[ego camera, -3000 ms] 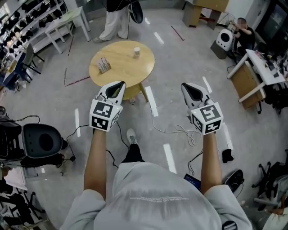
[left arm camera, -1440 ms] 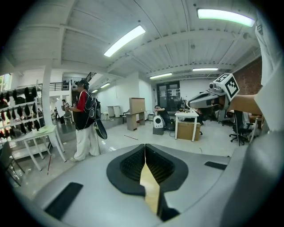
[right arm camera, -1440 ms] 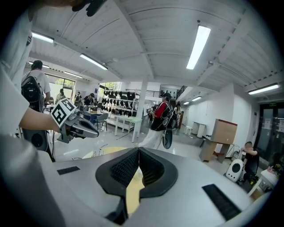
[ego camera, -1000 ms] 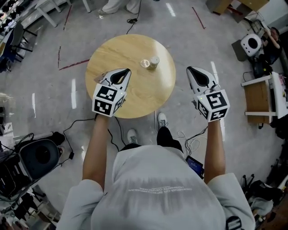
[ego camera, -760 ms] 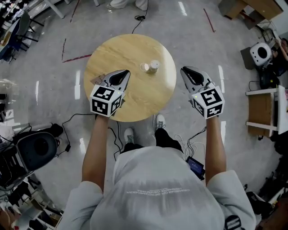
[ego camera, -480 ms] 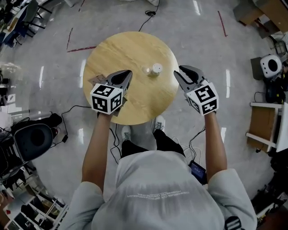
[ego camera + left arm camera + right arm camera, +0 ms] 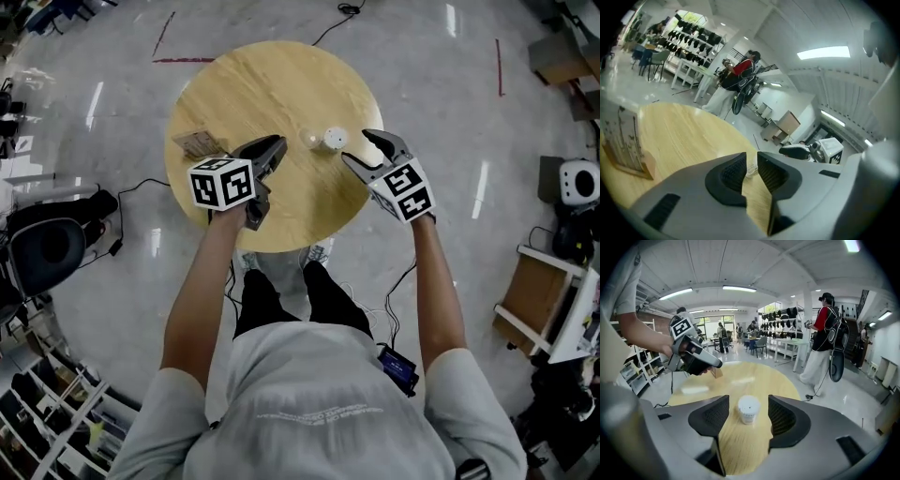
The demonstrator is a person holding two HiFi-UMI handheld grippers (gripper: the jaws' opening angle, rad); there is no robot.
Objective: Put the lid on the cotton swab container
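Observation:
The white cotton swab container [image 7: 335, 139] stands upright near the middle of the round wooden table [image 7: 253, 84]. Its clear lid [image 7: 310, 140] lies on the table just left of it, touching or nearly so. My right gripper [image 7: 362, 149] is close to the container's right side, and its jaws are opening wide with nothing between them. In the right gripper view the container [image 7: 748, 409] shows a little ahead of the jaws. My left gripper [image 7: 278, 143] hovers left of the lid, jaws opening slightly and empty. The lid [image 7: 751, 168] shows through their narrow gap.
A small card stand [image 7: 197, 143] on a wooden base sits on the table's left part, beside my left gripper. Cables [image 7: 164, 187] trail on the grey floor around the table. A person in a red top [image 7: 826, 333] stands beyond the table's far edge.
Both grippers have come forward over the table toward the container and lid. The right jaws have gone from shut to wide apart, and the left jaws have parted a little.

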